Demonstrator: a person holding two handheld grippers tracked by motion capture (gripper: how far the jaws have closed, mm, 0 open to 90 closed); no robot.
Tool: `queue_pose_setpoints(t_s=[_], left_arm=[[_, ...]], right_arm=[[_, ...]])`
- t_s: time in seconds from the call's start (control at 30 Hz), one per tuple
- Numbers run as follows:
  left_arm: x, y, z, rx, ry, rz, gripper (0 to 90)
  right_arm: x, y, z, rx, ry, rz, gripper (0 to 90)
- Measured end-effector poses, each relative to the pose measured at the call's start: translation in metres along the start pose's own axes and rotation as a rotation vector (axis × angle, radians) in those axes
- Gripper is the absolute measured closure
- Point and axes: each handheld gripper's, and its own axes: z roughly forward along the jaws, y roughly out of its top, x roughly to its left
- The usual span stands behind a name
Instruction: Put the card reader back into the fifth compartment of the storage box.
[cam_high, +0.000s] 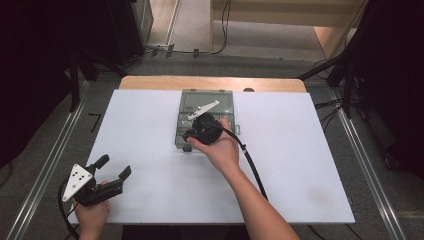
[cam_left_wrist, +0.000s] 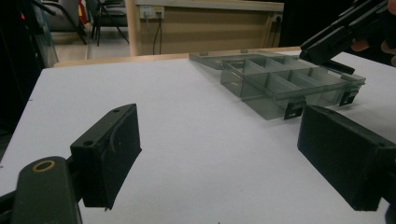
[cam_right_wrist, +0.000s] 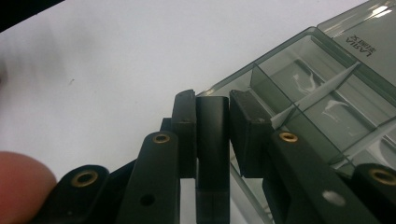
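A white, matte table (cam_high: 150, 150) is seen from above, with a person's forearms reaching in from the near edge. The right gripper (cam_right_wrist: 212, 126), black and hard-edged, is held at the near edge of a smoky grey, see-through plastic organiser box (cam_high: 206, 120), a flat rectangular case divided into compartments by thin walls. In the right gripper view, its two flat jaws are pressed against a small dark latch (cam_right_wrist: 212, 140) on the box's front edge, so that the latch is pinched between them. The box's compartments lie just beyond and to the right of these jaws; raised lettering is seen on the lid, too small to read with certainty. The left gripper (cam_high: 111, 172), topped by a grey three-cornered plate, is held near the table's near left corner, well apart from the box. Its blocky black jaws are spread wide with nothing between them.
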Motion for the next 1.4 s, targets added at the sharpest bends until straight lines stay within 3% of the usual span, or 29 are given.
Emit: queue_pose_setpoints(t_s=[0.7, 1.23, 1.4], left_arm=[[0.000, 0.000, 0.000, 0.002, -0.001, 0.001, 13.6], [0.000, 0.000, 0.000, 0.002, -0.005, 0.000, 13.6], [0.000, 0.000, 0.000, 0.003, -0.005, 0.001, 13.6]], right_arm=[[-0.010, 0.020, 0.026, 0.028, -0.010, 0.029, 70.6], [-0.013, 0.027, 0.039, 0.019, -0.013, 0.055, 70.6], [-0.016, 0.026, 0.043, -0.007, -0.012, 0.072, 69.9]])
